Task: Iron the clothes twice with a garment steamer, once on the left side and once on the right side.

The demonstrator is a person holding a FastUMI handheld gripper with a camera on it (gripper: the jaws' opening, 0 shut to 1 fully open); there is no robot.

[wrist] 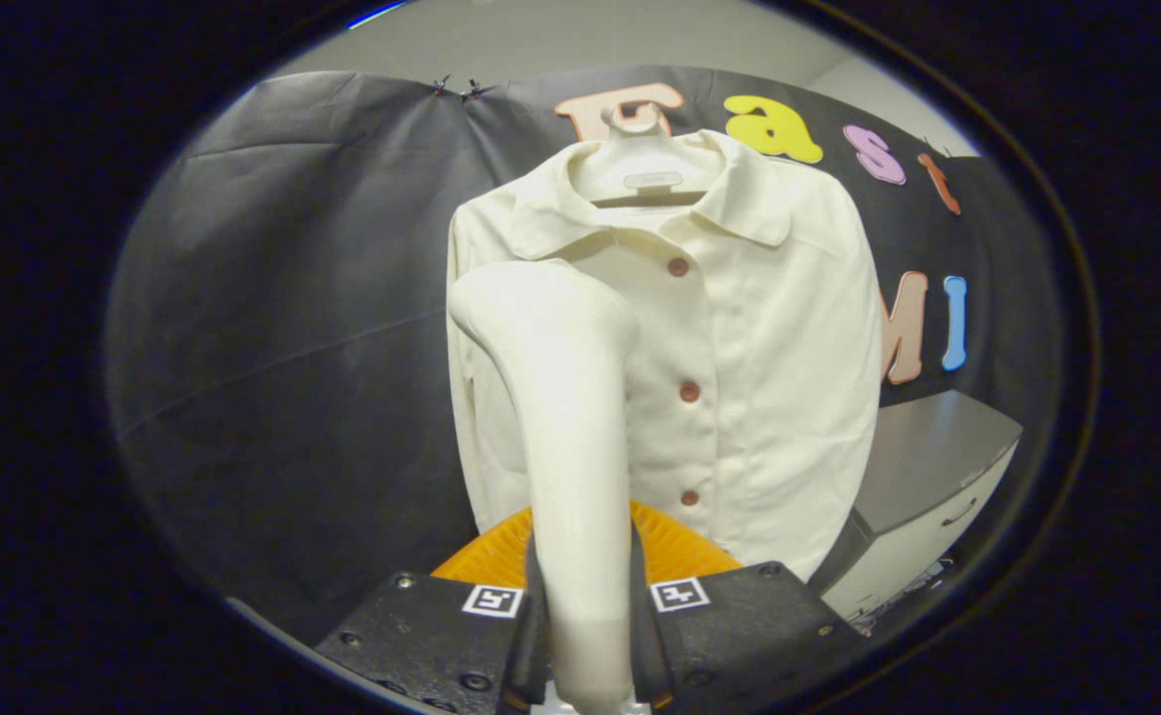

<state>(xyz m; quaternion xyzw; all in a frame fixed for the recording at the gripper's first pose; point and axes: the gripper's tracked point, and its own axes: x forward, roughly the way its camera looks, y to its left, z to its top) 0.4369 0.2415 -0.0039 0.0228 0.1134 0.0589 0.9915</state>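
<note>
Fingers [588, 636] closed on the steamer [565, 417], whose head stands against the shirt's [759, 348] left front. Open passage beside the shirt toward the bare cloth wall [292, 328]. Opposite side obstructed low by a grey cabinet [928, 477] near the hem.

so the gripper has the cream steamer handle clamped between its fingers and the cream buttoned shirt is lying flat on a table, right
Not quite. The gripper does clamp the cream garment steamer handle between its fingers, but the cream buttoned shirt is not lying flat on a table: it hangs upright on a white hanger against the black cloth wall, as the gripper view shows.
</note>
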